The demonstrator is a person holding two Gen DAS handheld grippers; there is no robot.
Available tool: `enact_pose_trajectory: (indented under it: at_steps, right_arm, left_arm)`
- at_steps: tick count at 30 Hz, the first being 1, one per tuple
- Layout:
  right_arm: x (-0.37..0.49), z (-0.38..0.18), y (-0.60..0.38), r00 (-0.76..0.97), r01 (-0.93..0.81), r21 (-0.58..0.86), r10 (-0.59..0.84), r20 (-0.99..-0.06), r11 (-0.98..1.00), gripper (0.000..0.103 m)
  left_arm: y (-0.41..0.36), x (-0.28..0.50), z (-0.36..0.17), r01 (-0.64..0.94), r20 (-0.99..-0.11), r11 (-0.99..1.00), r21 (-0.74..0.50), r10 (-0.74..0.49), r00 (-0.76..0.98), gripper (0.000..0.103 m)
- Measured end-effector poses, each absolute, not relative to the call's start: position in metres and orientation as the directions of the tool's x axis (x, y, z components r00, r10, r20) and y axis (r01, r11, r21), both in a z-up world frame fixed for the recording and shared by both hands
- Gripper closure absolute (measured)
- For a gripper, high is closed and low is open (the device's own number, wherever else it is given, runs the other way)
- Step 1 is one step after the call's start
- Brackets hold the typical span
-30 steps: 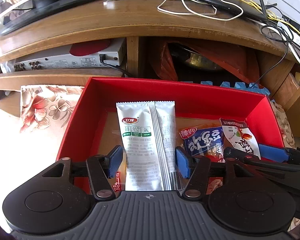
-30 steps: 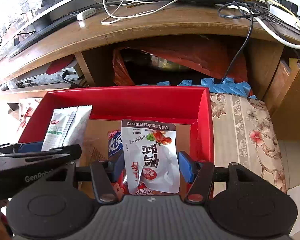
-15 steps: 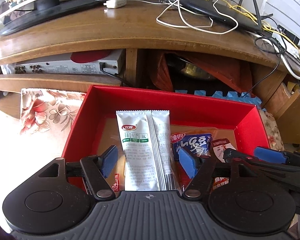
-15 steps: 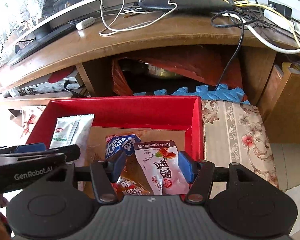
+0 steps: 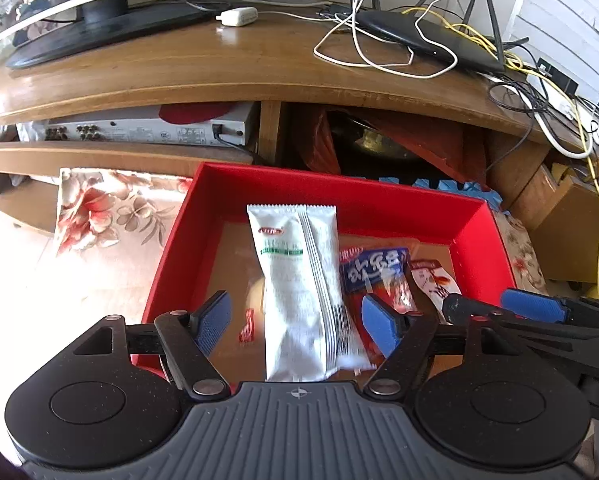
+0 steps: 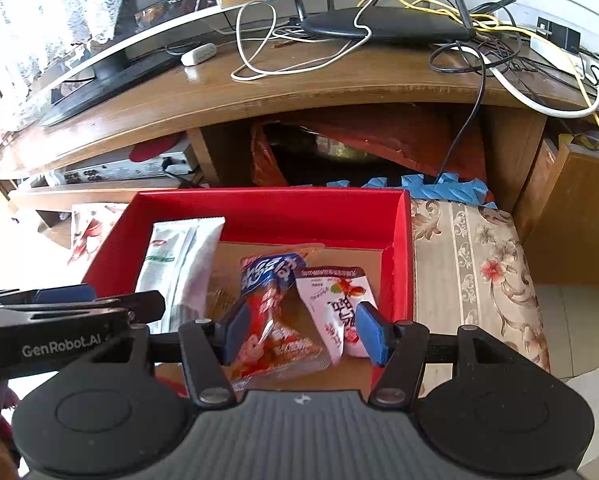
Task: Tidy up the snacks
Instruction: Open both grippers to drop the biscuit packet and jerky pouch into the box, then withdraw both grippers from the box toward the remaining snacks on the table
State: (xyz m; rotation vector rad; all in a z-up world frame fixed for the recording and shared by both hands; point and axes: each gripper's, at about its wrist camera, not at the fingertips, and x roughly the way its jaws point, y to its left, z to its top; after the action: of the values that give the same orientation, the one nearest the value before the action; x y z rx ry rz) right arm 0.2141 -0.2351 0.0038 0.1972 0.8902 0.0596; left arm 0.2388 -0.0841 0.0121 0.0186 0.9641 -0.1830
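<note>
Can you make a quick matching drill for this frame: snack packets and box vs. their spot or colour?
Things:
1. white-green packet
2. blue-red packet
3. white-red packet
4. box

Descriptions:
A. red walls, holds all the packets
B. in the box, between the open left fingers
C. nearest the box's right wall
D. middle packet of the three

Pairs: 1-B, 2-D, 3-C, 4-A

Three snack packets in box [image 5: 379, 208]: long packet [image 5: 303, 292] left, two small packets [image 6: 275, 308] [image 6: 335, 300] right, touching.
</note>
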Motion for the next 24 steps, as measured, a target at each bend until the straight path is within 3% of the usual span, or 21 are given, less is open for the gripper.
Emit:
enact_pose_trajectory:
  at_steps: [24]
  right_arm:
    - [0.137,0.018,-0.219,0.62,-0.042,0.225,0.201,-0.758,0.974,0.047]
  left_arm:
    - [-0.062,0.166,-0.003,0.217,-0.87,0.972,-0.093,-0.186,0.456,0.022]
